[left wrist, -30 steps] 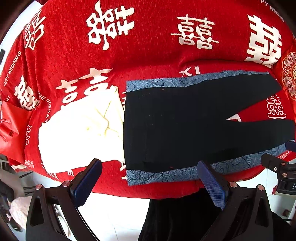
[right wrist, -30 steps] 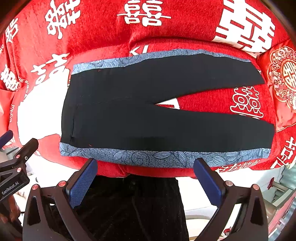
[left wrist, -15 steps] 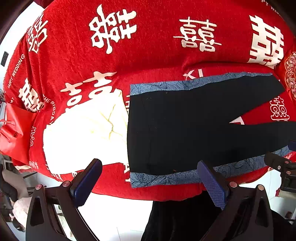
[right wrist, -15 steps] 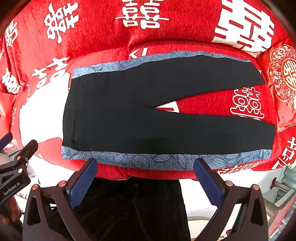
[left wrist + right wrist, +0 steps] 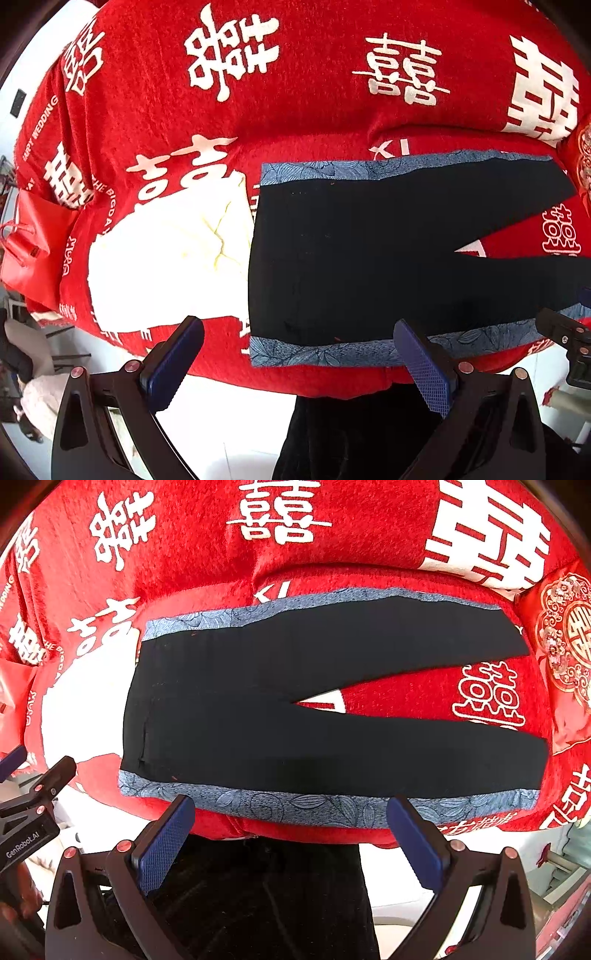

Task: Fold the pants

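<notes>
The pants (image 5: 295,716) lie flat on the red blanket (image 5: 207,535), spread out just beyond both sets of fingers, waistband to the left and the two legs running off to the right in an open V. Right gripper (image 5: 290,834) first: its blue-padded fingers (image 5: 162,843) are spread wide and hold nothing, hovering at the near edge of the blanket, with the blue leaf-patterned side stripe (image 5: 295,805) of the near leg just past the tips and running between them. Left gripper (image 5: 295,360) now: its fingers (image 5: 424,363) are spread wide too, empty, and the waistband corner of the pants (image 5: 351,258) sits between them; the right-hand finger overlaps the near stripe in this view, though I cannot tell whether it touches the cloth. Off beyond the left-hand finger there is a large white patch (image 5: 159,266) on the blanket, just beside the waistband. Both leg ends run out of the left view at the right edge. The black fabric is so dark that seams and folds barely read. At the left edge of the right view the other gripper shows only in part. Below both grippers, dark clothing on the person fills the near frame.
</notes>
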### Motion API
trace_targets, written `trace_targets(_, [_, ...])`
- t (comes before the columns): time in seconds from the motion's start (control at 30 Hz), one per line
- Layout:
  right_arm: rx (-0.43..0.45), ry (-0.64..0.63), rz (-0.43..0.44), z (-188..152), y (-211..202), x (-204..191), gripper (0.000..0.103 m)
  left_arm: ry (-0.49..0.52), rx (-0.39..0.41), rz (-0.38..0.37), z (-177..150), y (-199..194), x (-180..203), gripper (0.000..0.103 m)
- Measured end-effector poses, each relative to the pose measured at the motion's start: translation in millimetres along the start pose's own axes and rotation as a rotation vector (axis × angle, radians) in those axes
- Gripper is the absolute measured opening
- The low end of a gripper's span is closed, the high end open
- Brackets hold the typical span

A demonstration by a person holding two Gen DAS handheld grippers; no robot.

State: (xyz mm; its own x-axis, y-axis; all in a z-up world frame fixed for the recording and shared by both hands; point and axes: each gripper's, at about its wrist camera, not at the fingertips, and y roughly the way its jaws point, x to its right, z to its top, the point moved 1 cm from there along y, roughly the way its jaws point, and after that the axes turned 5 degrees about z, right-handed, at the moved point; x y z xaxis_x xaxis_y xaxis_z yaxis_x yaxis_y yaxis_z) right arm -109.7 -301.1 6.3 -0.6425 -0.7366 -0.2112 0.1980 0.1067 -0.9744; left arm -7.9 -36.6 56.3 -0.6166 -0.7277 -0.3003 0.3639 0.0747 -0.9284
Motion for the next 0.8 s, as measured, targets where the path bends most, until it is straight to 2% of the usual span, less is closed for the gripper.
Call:
trace_targets(0.5, [-0.012,-0.07,0.032,-4.7,-13.8,36.6,0.103,-0.139,-0.044,0.038,-18.8,-20.5,21.6,0.103])
trace_targets(0.8, [-0.038,-0.046,0.047,-13.0,-9.1,53.2,0.103,-0.145,-0.072,0.04,-25.5,-22.5,32.0,0.103])
